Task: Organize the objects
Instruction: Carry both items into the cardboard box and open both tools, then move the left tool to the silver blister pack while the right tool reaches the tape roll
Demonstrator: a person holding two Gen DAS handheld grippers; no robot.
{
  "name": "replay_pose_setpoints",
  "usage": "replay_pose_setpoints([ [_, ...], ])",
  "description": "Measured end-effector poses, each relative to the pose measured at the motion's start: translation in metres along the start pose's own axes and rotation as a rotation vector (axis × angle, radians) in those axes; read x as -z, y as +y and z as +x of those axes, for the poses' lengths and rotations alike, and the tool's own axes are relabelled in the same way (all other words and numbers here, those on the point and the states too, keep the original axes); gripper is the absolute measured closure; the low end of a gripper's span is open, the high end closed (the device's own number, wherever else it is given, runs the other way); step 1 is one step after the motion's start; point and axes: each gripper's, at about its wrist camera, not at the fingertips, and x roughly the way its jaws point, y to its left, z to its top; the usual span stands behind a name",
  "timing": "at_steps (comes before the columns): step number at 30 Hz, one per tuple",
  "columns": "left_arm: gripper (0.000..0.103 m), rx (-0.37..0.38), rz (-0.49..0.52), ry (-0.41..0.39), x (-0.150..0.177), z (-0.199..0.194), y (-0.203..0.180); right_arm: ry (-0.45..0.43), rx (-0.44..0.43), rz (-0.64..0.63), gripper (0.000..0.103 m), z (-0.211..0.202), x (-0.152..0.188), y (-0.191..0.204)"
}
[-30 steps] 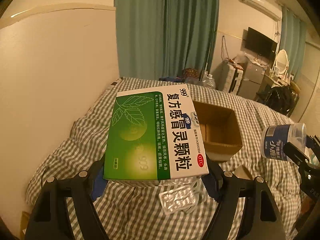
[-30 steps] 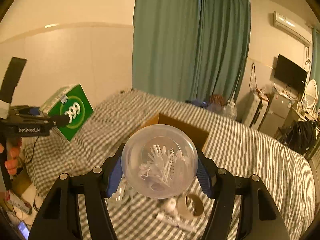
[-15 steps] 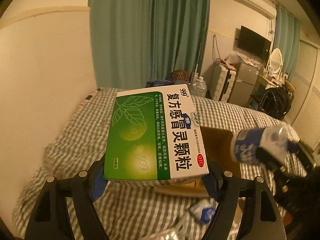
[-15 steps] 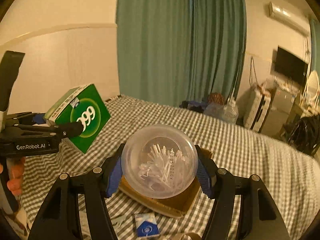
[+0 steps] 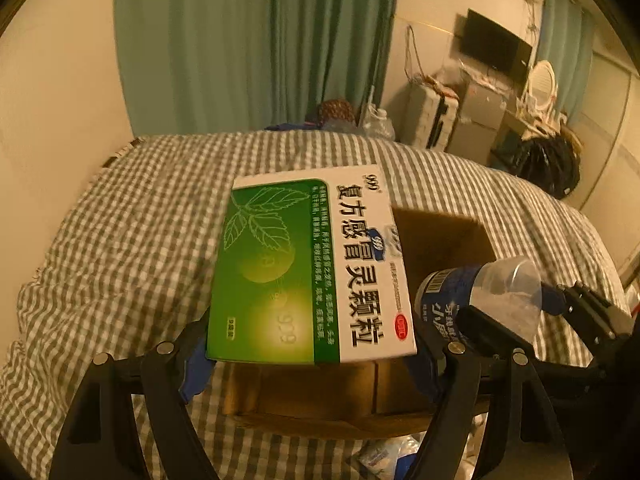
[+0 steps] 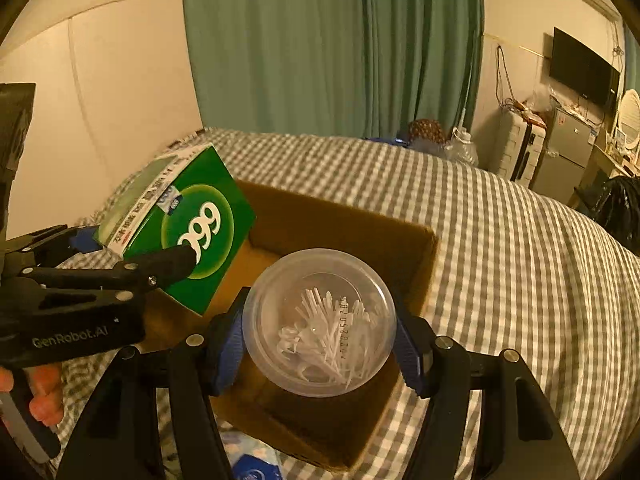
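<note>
an open cardboard box (image 6: 352, 220) sits on a bed (image 6: 520, 240) covered in grey-and-white check, with green curtains (image 6: 332, 44) behind it and a small blue-and-white packet (image 6: 252, 470) on the cover by the box's near corner. nothing lies between either held item and the box's opening. the left gripper (image 5: 310, 354) has its fingers (image 5: 192, 360) clamped on the sides of a flat green-and-white medicine box (image 5: 308, 268), printed with leaves and "999"; it hangs over the box's near left edge, its long axis running away from the camera and its printed face up, tilted. the right gripper (image 6: 320, 344) pinches a clear round tub (image 6: 320, 322) of white cotton swabs between its blue-padded fingers (image 6: 228, 344); the tub lies on its side above the opening, its round end facing the camera and its axis pointing forward.
</note>
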Motion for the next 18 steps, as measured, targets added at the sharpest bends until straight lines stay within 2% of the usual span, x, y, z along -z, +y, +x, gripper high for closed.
replay_pose_setpoints([
  [2, 0.021, 0.041, -0.036, 0.046, 0.004, 0.005, -0.002, 0.006, 0.008, 0.0, 0.039, -0.004, 0.005, -0.002],
  [4, 0.02, 0.068, -0.07, 0.07, 0.005, 0.004, 0.0, -0.01, 0.01, 0.008, 0.022, -0.016, 0.008, -0.006],
  [6, 0.017, 0.075, -0.099, 0.067, 0.006, -0.002, 0.002, -0.045, 0.011, 0.021, 0.018, -0.033, 0.009, -0.01],
  [11, 0.001, 0.031, -0.137, 0.017, -0.002, -0.043, -0.001, -0.093, 0.029, 0.021, 0.016, -0.083, 0.003, -0.011],
  [15, 0.0, -0.021, -0.111, -0.032, -0.008, -0.083, -0.007, -0.146, 0.041, 0.037, 0.008, -0.135, 0.001, 0.001],
  [18, 0.0, -0.04, -0.086, -0.073, -0.004, -0.123, -0.016, -0.192, 0.013, 0.04, 0.001, -0.177, -0.003, 0.003],
])
